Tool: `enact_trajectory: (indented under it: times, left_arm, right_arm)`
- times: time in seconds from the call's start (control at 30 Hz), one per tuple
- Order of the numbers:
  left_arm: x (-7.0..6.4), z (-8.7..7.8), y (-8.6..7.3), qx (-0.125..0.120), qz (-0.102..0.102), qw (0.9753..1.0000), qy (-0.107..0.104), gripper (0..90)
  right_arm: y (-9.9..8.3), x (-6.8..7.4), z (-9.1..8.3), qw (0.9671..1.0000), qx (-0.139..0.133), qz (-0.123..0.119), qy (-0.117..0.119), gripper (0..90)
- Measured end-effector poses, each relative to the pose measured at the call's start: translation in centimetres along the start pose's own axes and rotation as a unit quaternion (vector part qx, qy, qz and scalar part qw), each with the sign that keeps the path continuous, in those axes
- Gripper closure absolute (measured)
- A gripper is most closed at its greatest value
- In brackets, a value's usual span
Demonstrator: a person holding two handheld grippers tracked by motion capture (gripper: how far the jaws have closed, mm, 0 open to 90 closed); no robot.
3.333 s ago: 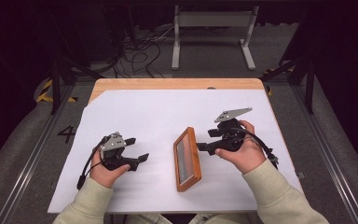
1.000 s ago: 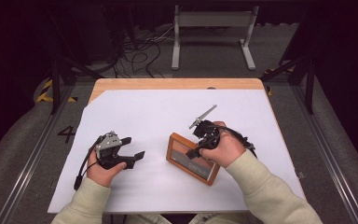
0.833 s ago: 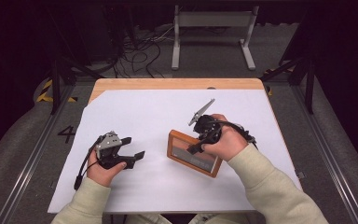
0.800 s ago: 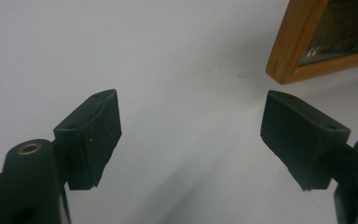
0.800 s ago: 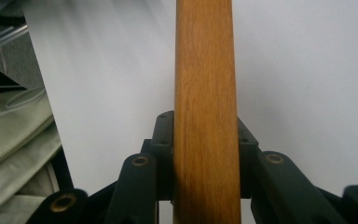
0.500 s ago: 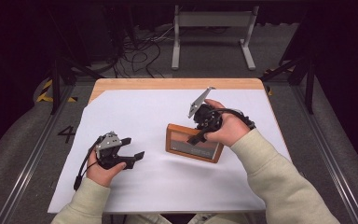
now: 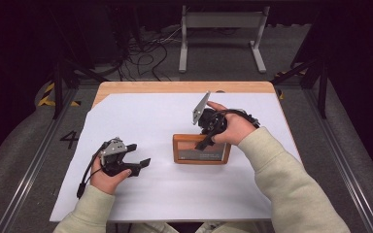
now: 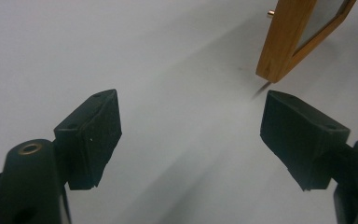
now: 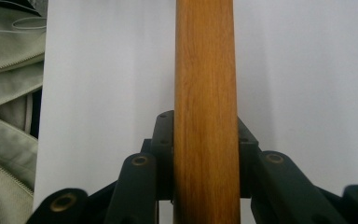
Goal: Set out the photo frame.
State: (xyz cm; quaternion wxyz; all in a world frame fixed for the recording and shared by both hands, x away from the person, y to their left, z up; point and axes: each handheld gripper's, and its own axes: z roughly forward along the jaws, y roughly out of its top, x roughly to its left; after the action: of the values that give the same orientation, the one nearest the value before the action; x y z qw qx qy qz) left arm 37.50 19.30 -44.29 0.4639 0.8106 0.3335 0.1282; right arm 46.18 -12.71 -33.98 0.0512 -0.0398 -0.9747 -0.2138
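Nearest the person, the left gripper is resting on the white worktop at the left, its jaws standing wide apart with nothing between them. In the left gripper view a corner of the wooden frame is showing just beyond the open jaws. Farther in, near the middle of the worktop, the right gripper is clamping the frame's top edge, both jaws pressing against the wood. The frame is sitting with its long side facing the person.
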Motion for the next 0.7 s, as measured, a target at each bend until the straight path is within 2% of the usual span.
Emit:
enact_trajectory:
  times: [0.13,0.3,0.5,0.7]
  left_arm:
    - [0.0,0.0,0.0,0.000,0.000,1.0000,0.000,20.7]
    - [0.0,0.0,0.0,0.001,0.000,1.0000,-0.001,20.7]
    - [0.0,0.0,0.0,0.000,0.001,1.0000,-0.001,20.6]
    - [0.0,0.0,0.0,0.001,-0.001,1.0000,-0.002,20.6]
  right_arm:
    - [-0.2,-0.4,0.7,1.0000,0.003,0.003,0.006,70.6]
    - [-0.5,-0.9,1.5,0.9999,0.004,-0.007,0.015,70.6]
    - [-0.9,-1.1,1.5,0.9997,-0.011,-0.010,0.019,70.5]
    - [-0.9,-1.2,1.5,0.9999,-0.014,-0.003,0.003,70.0]
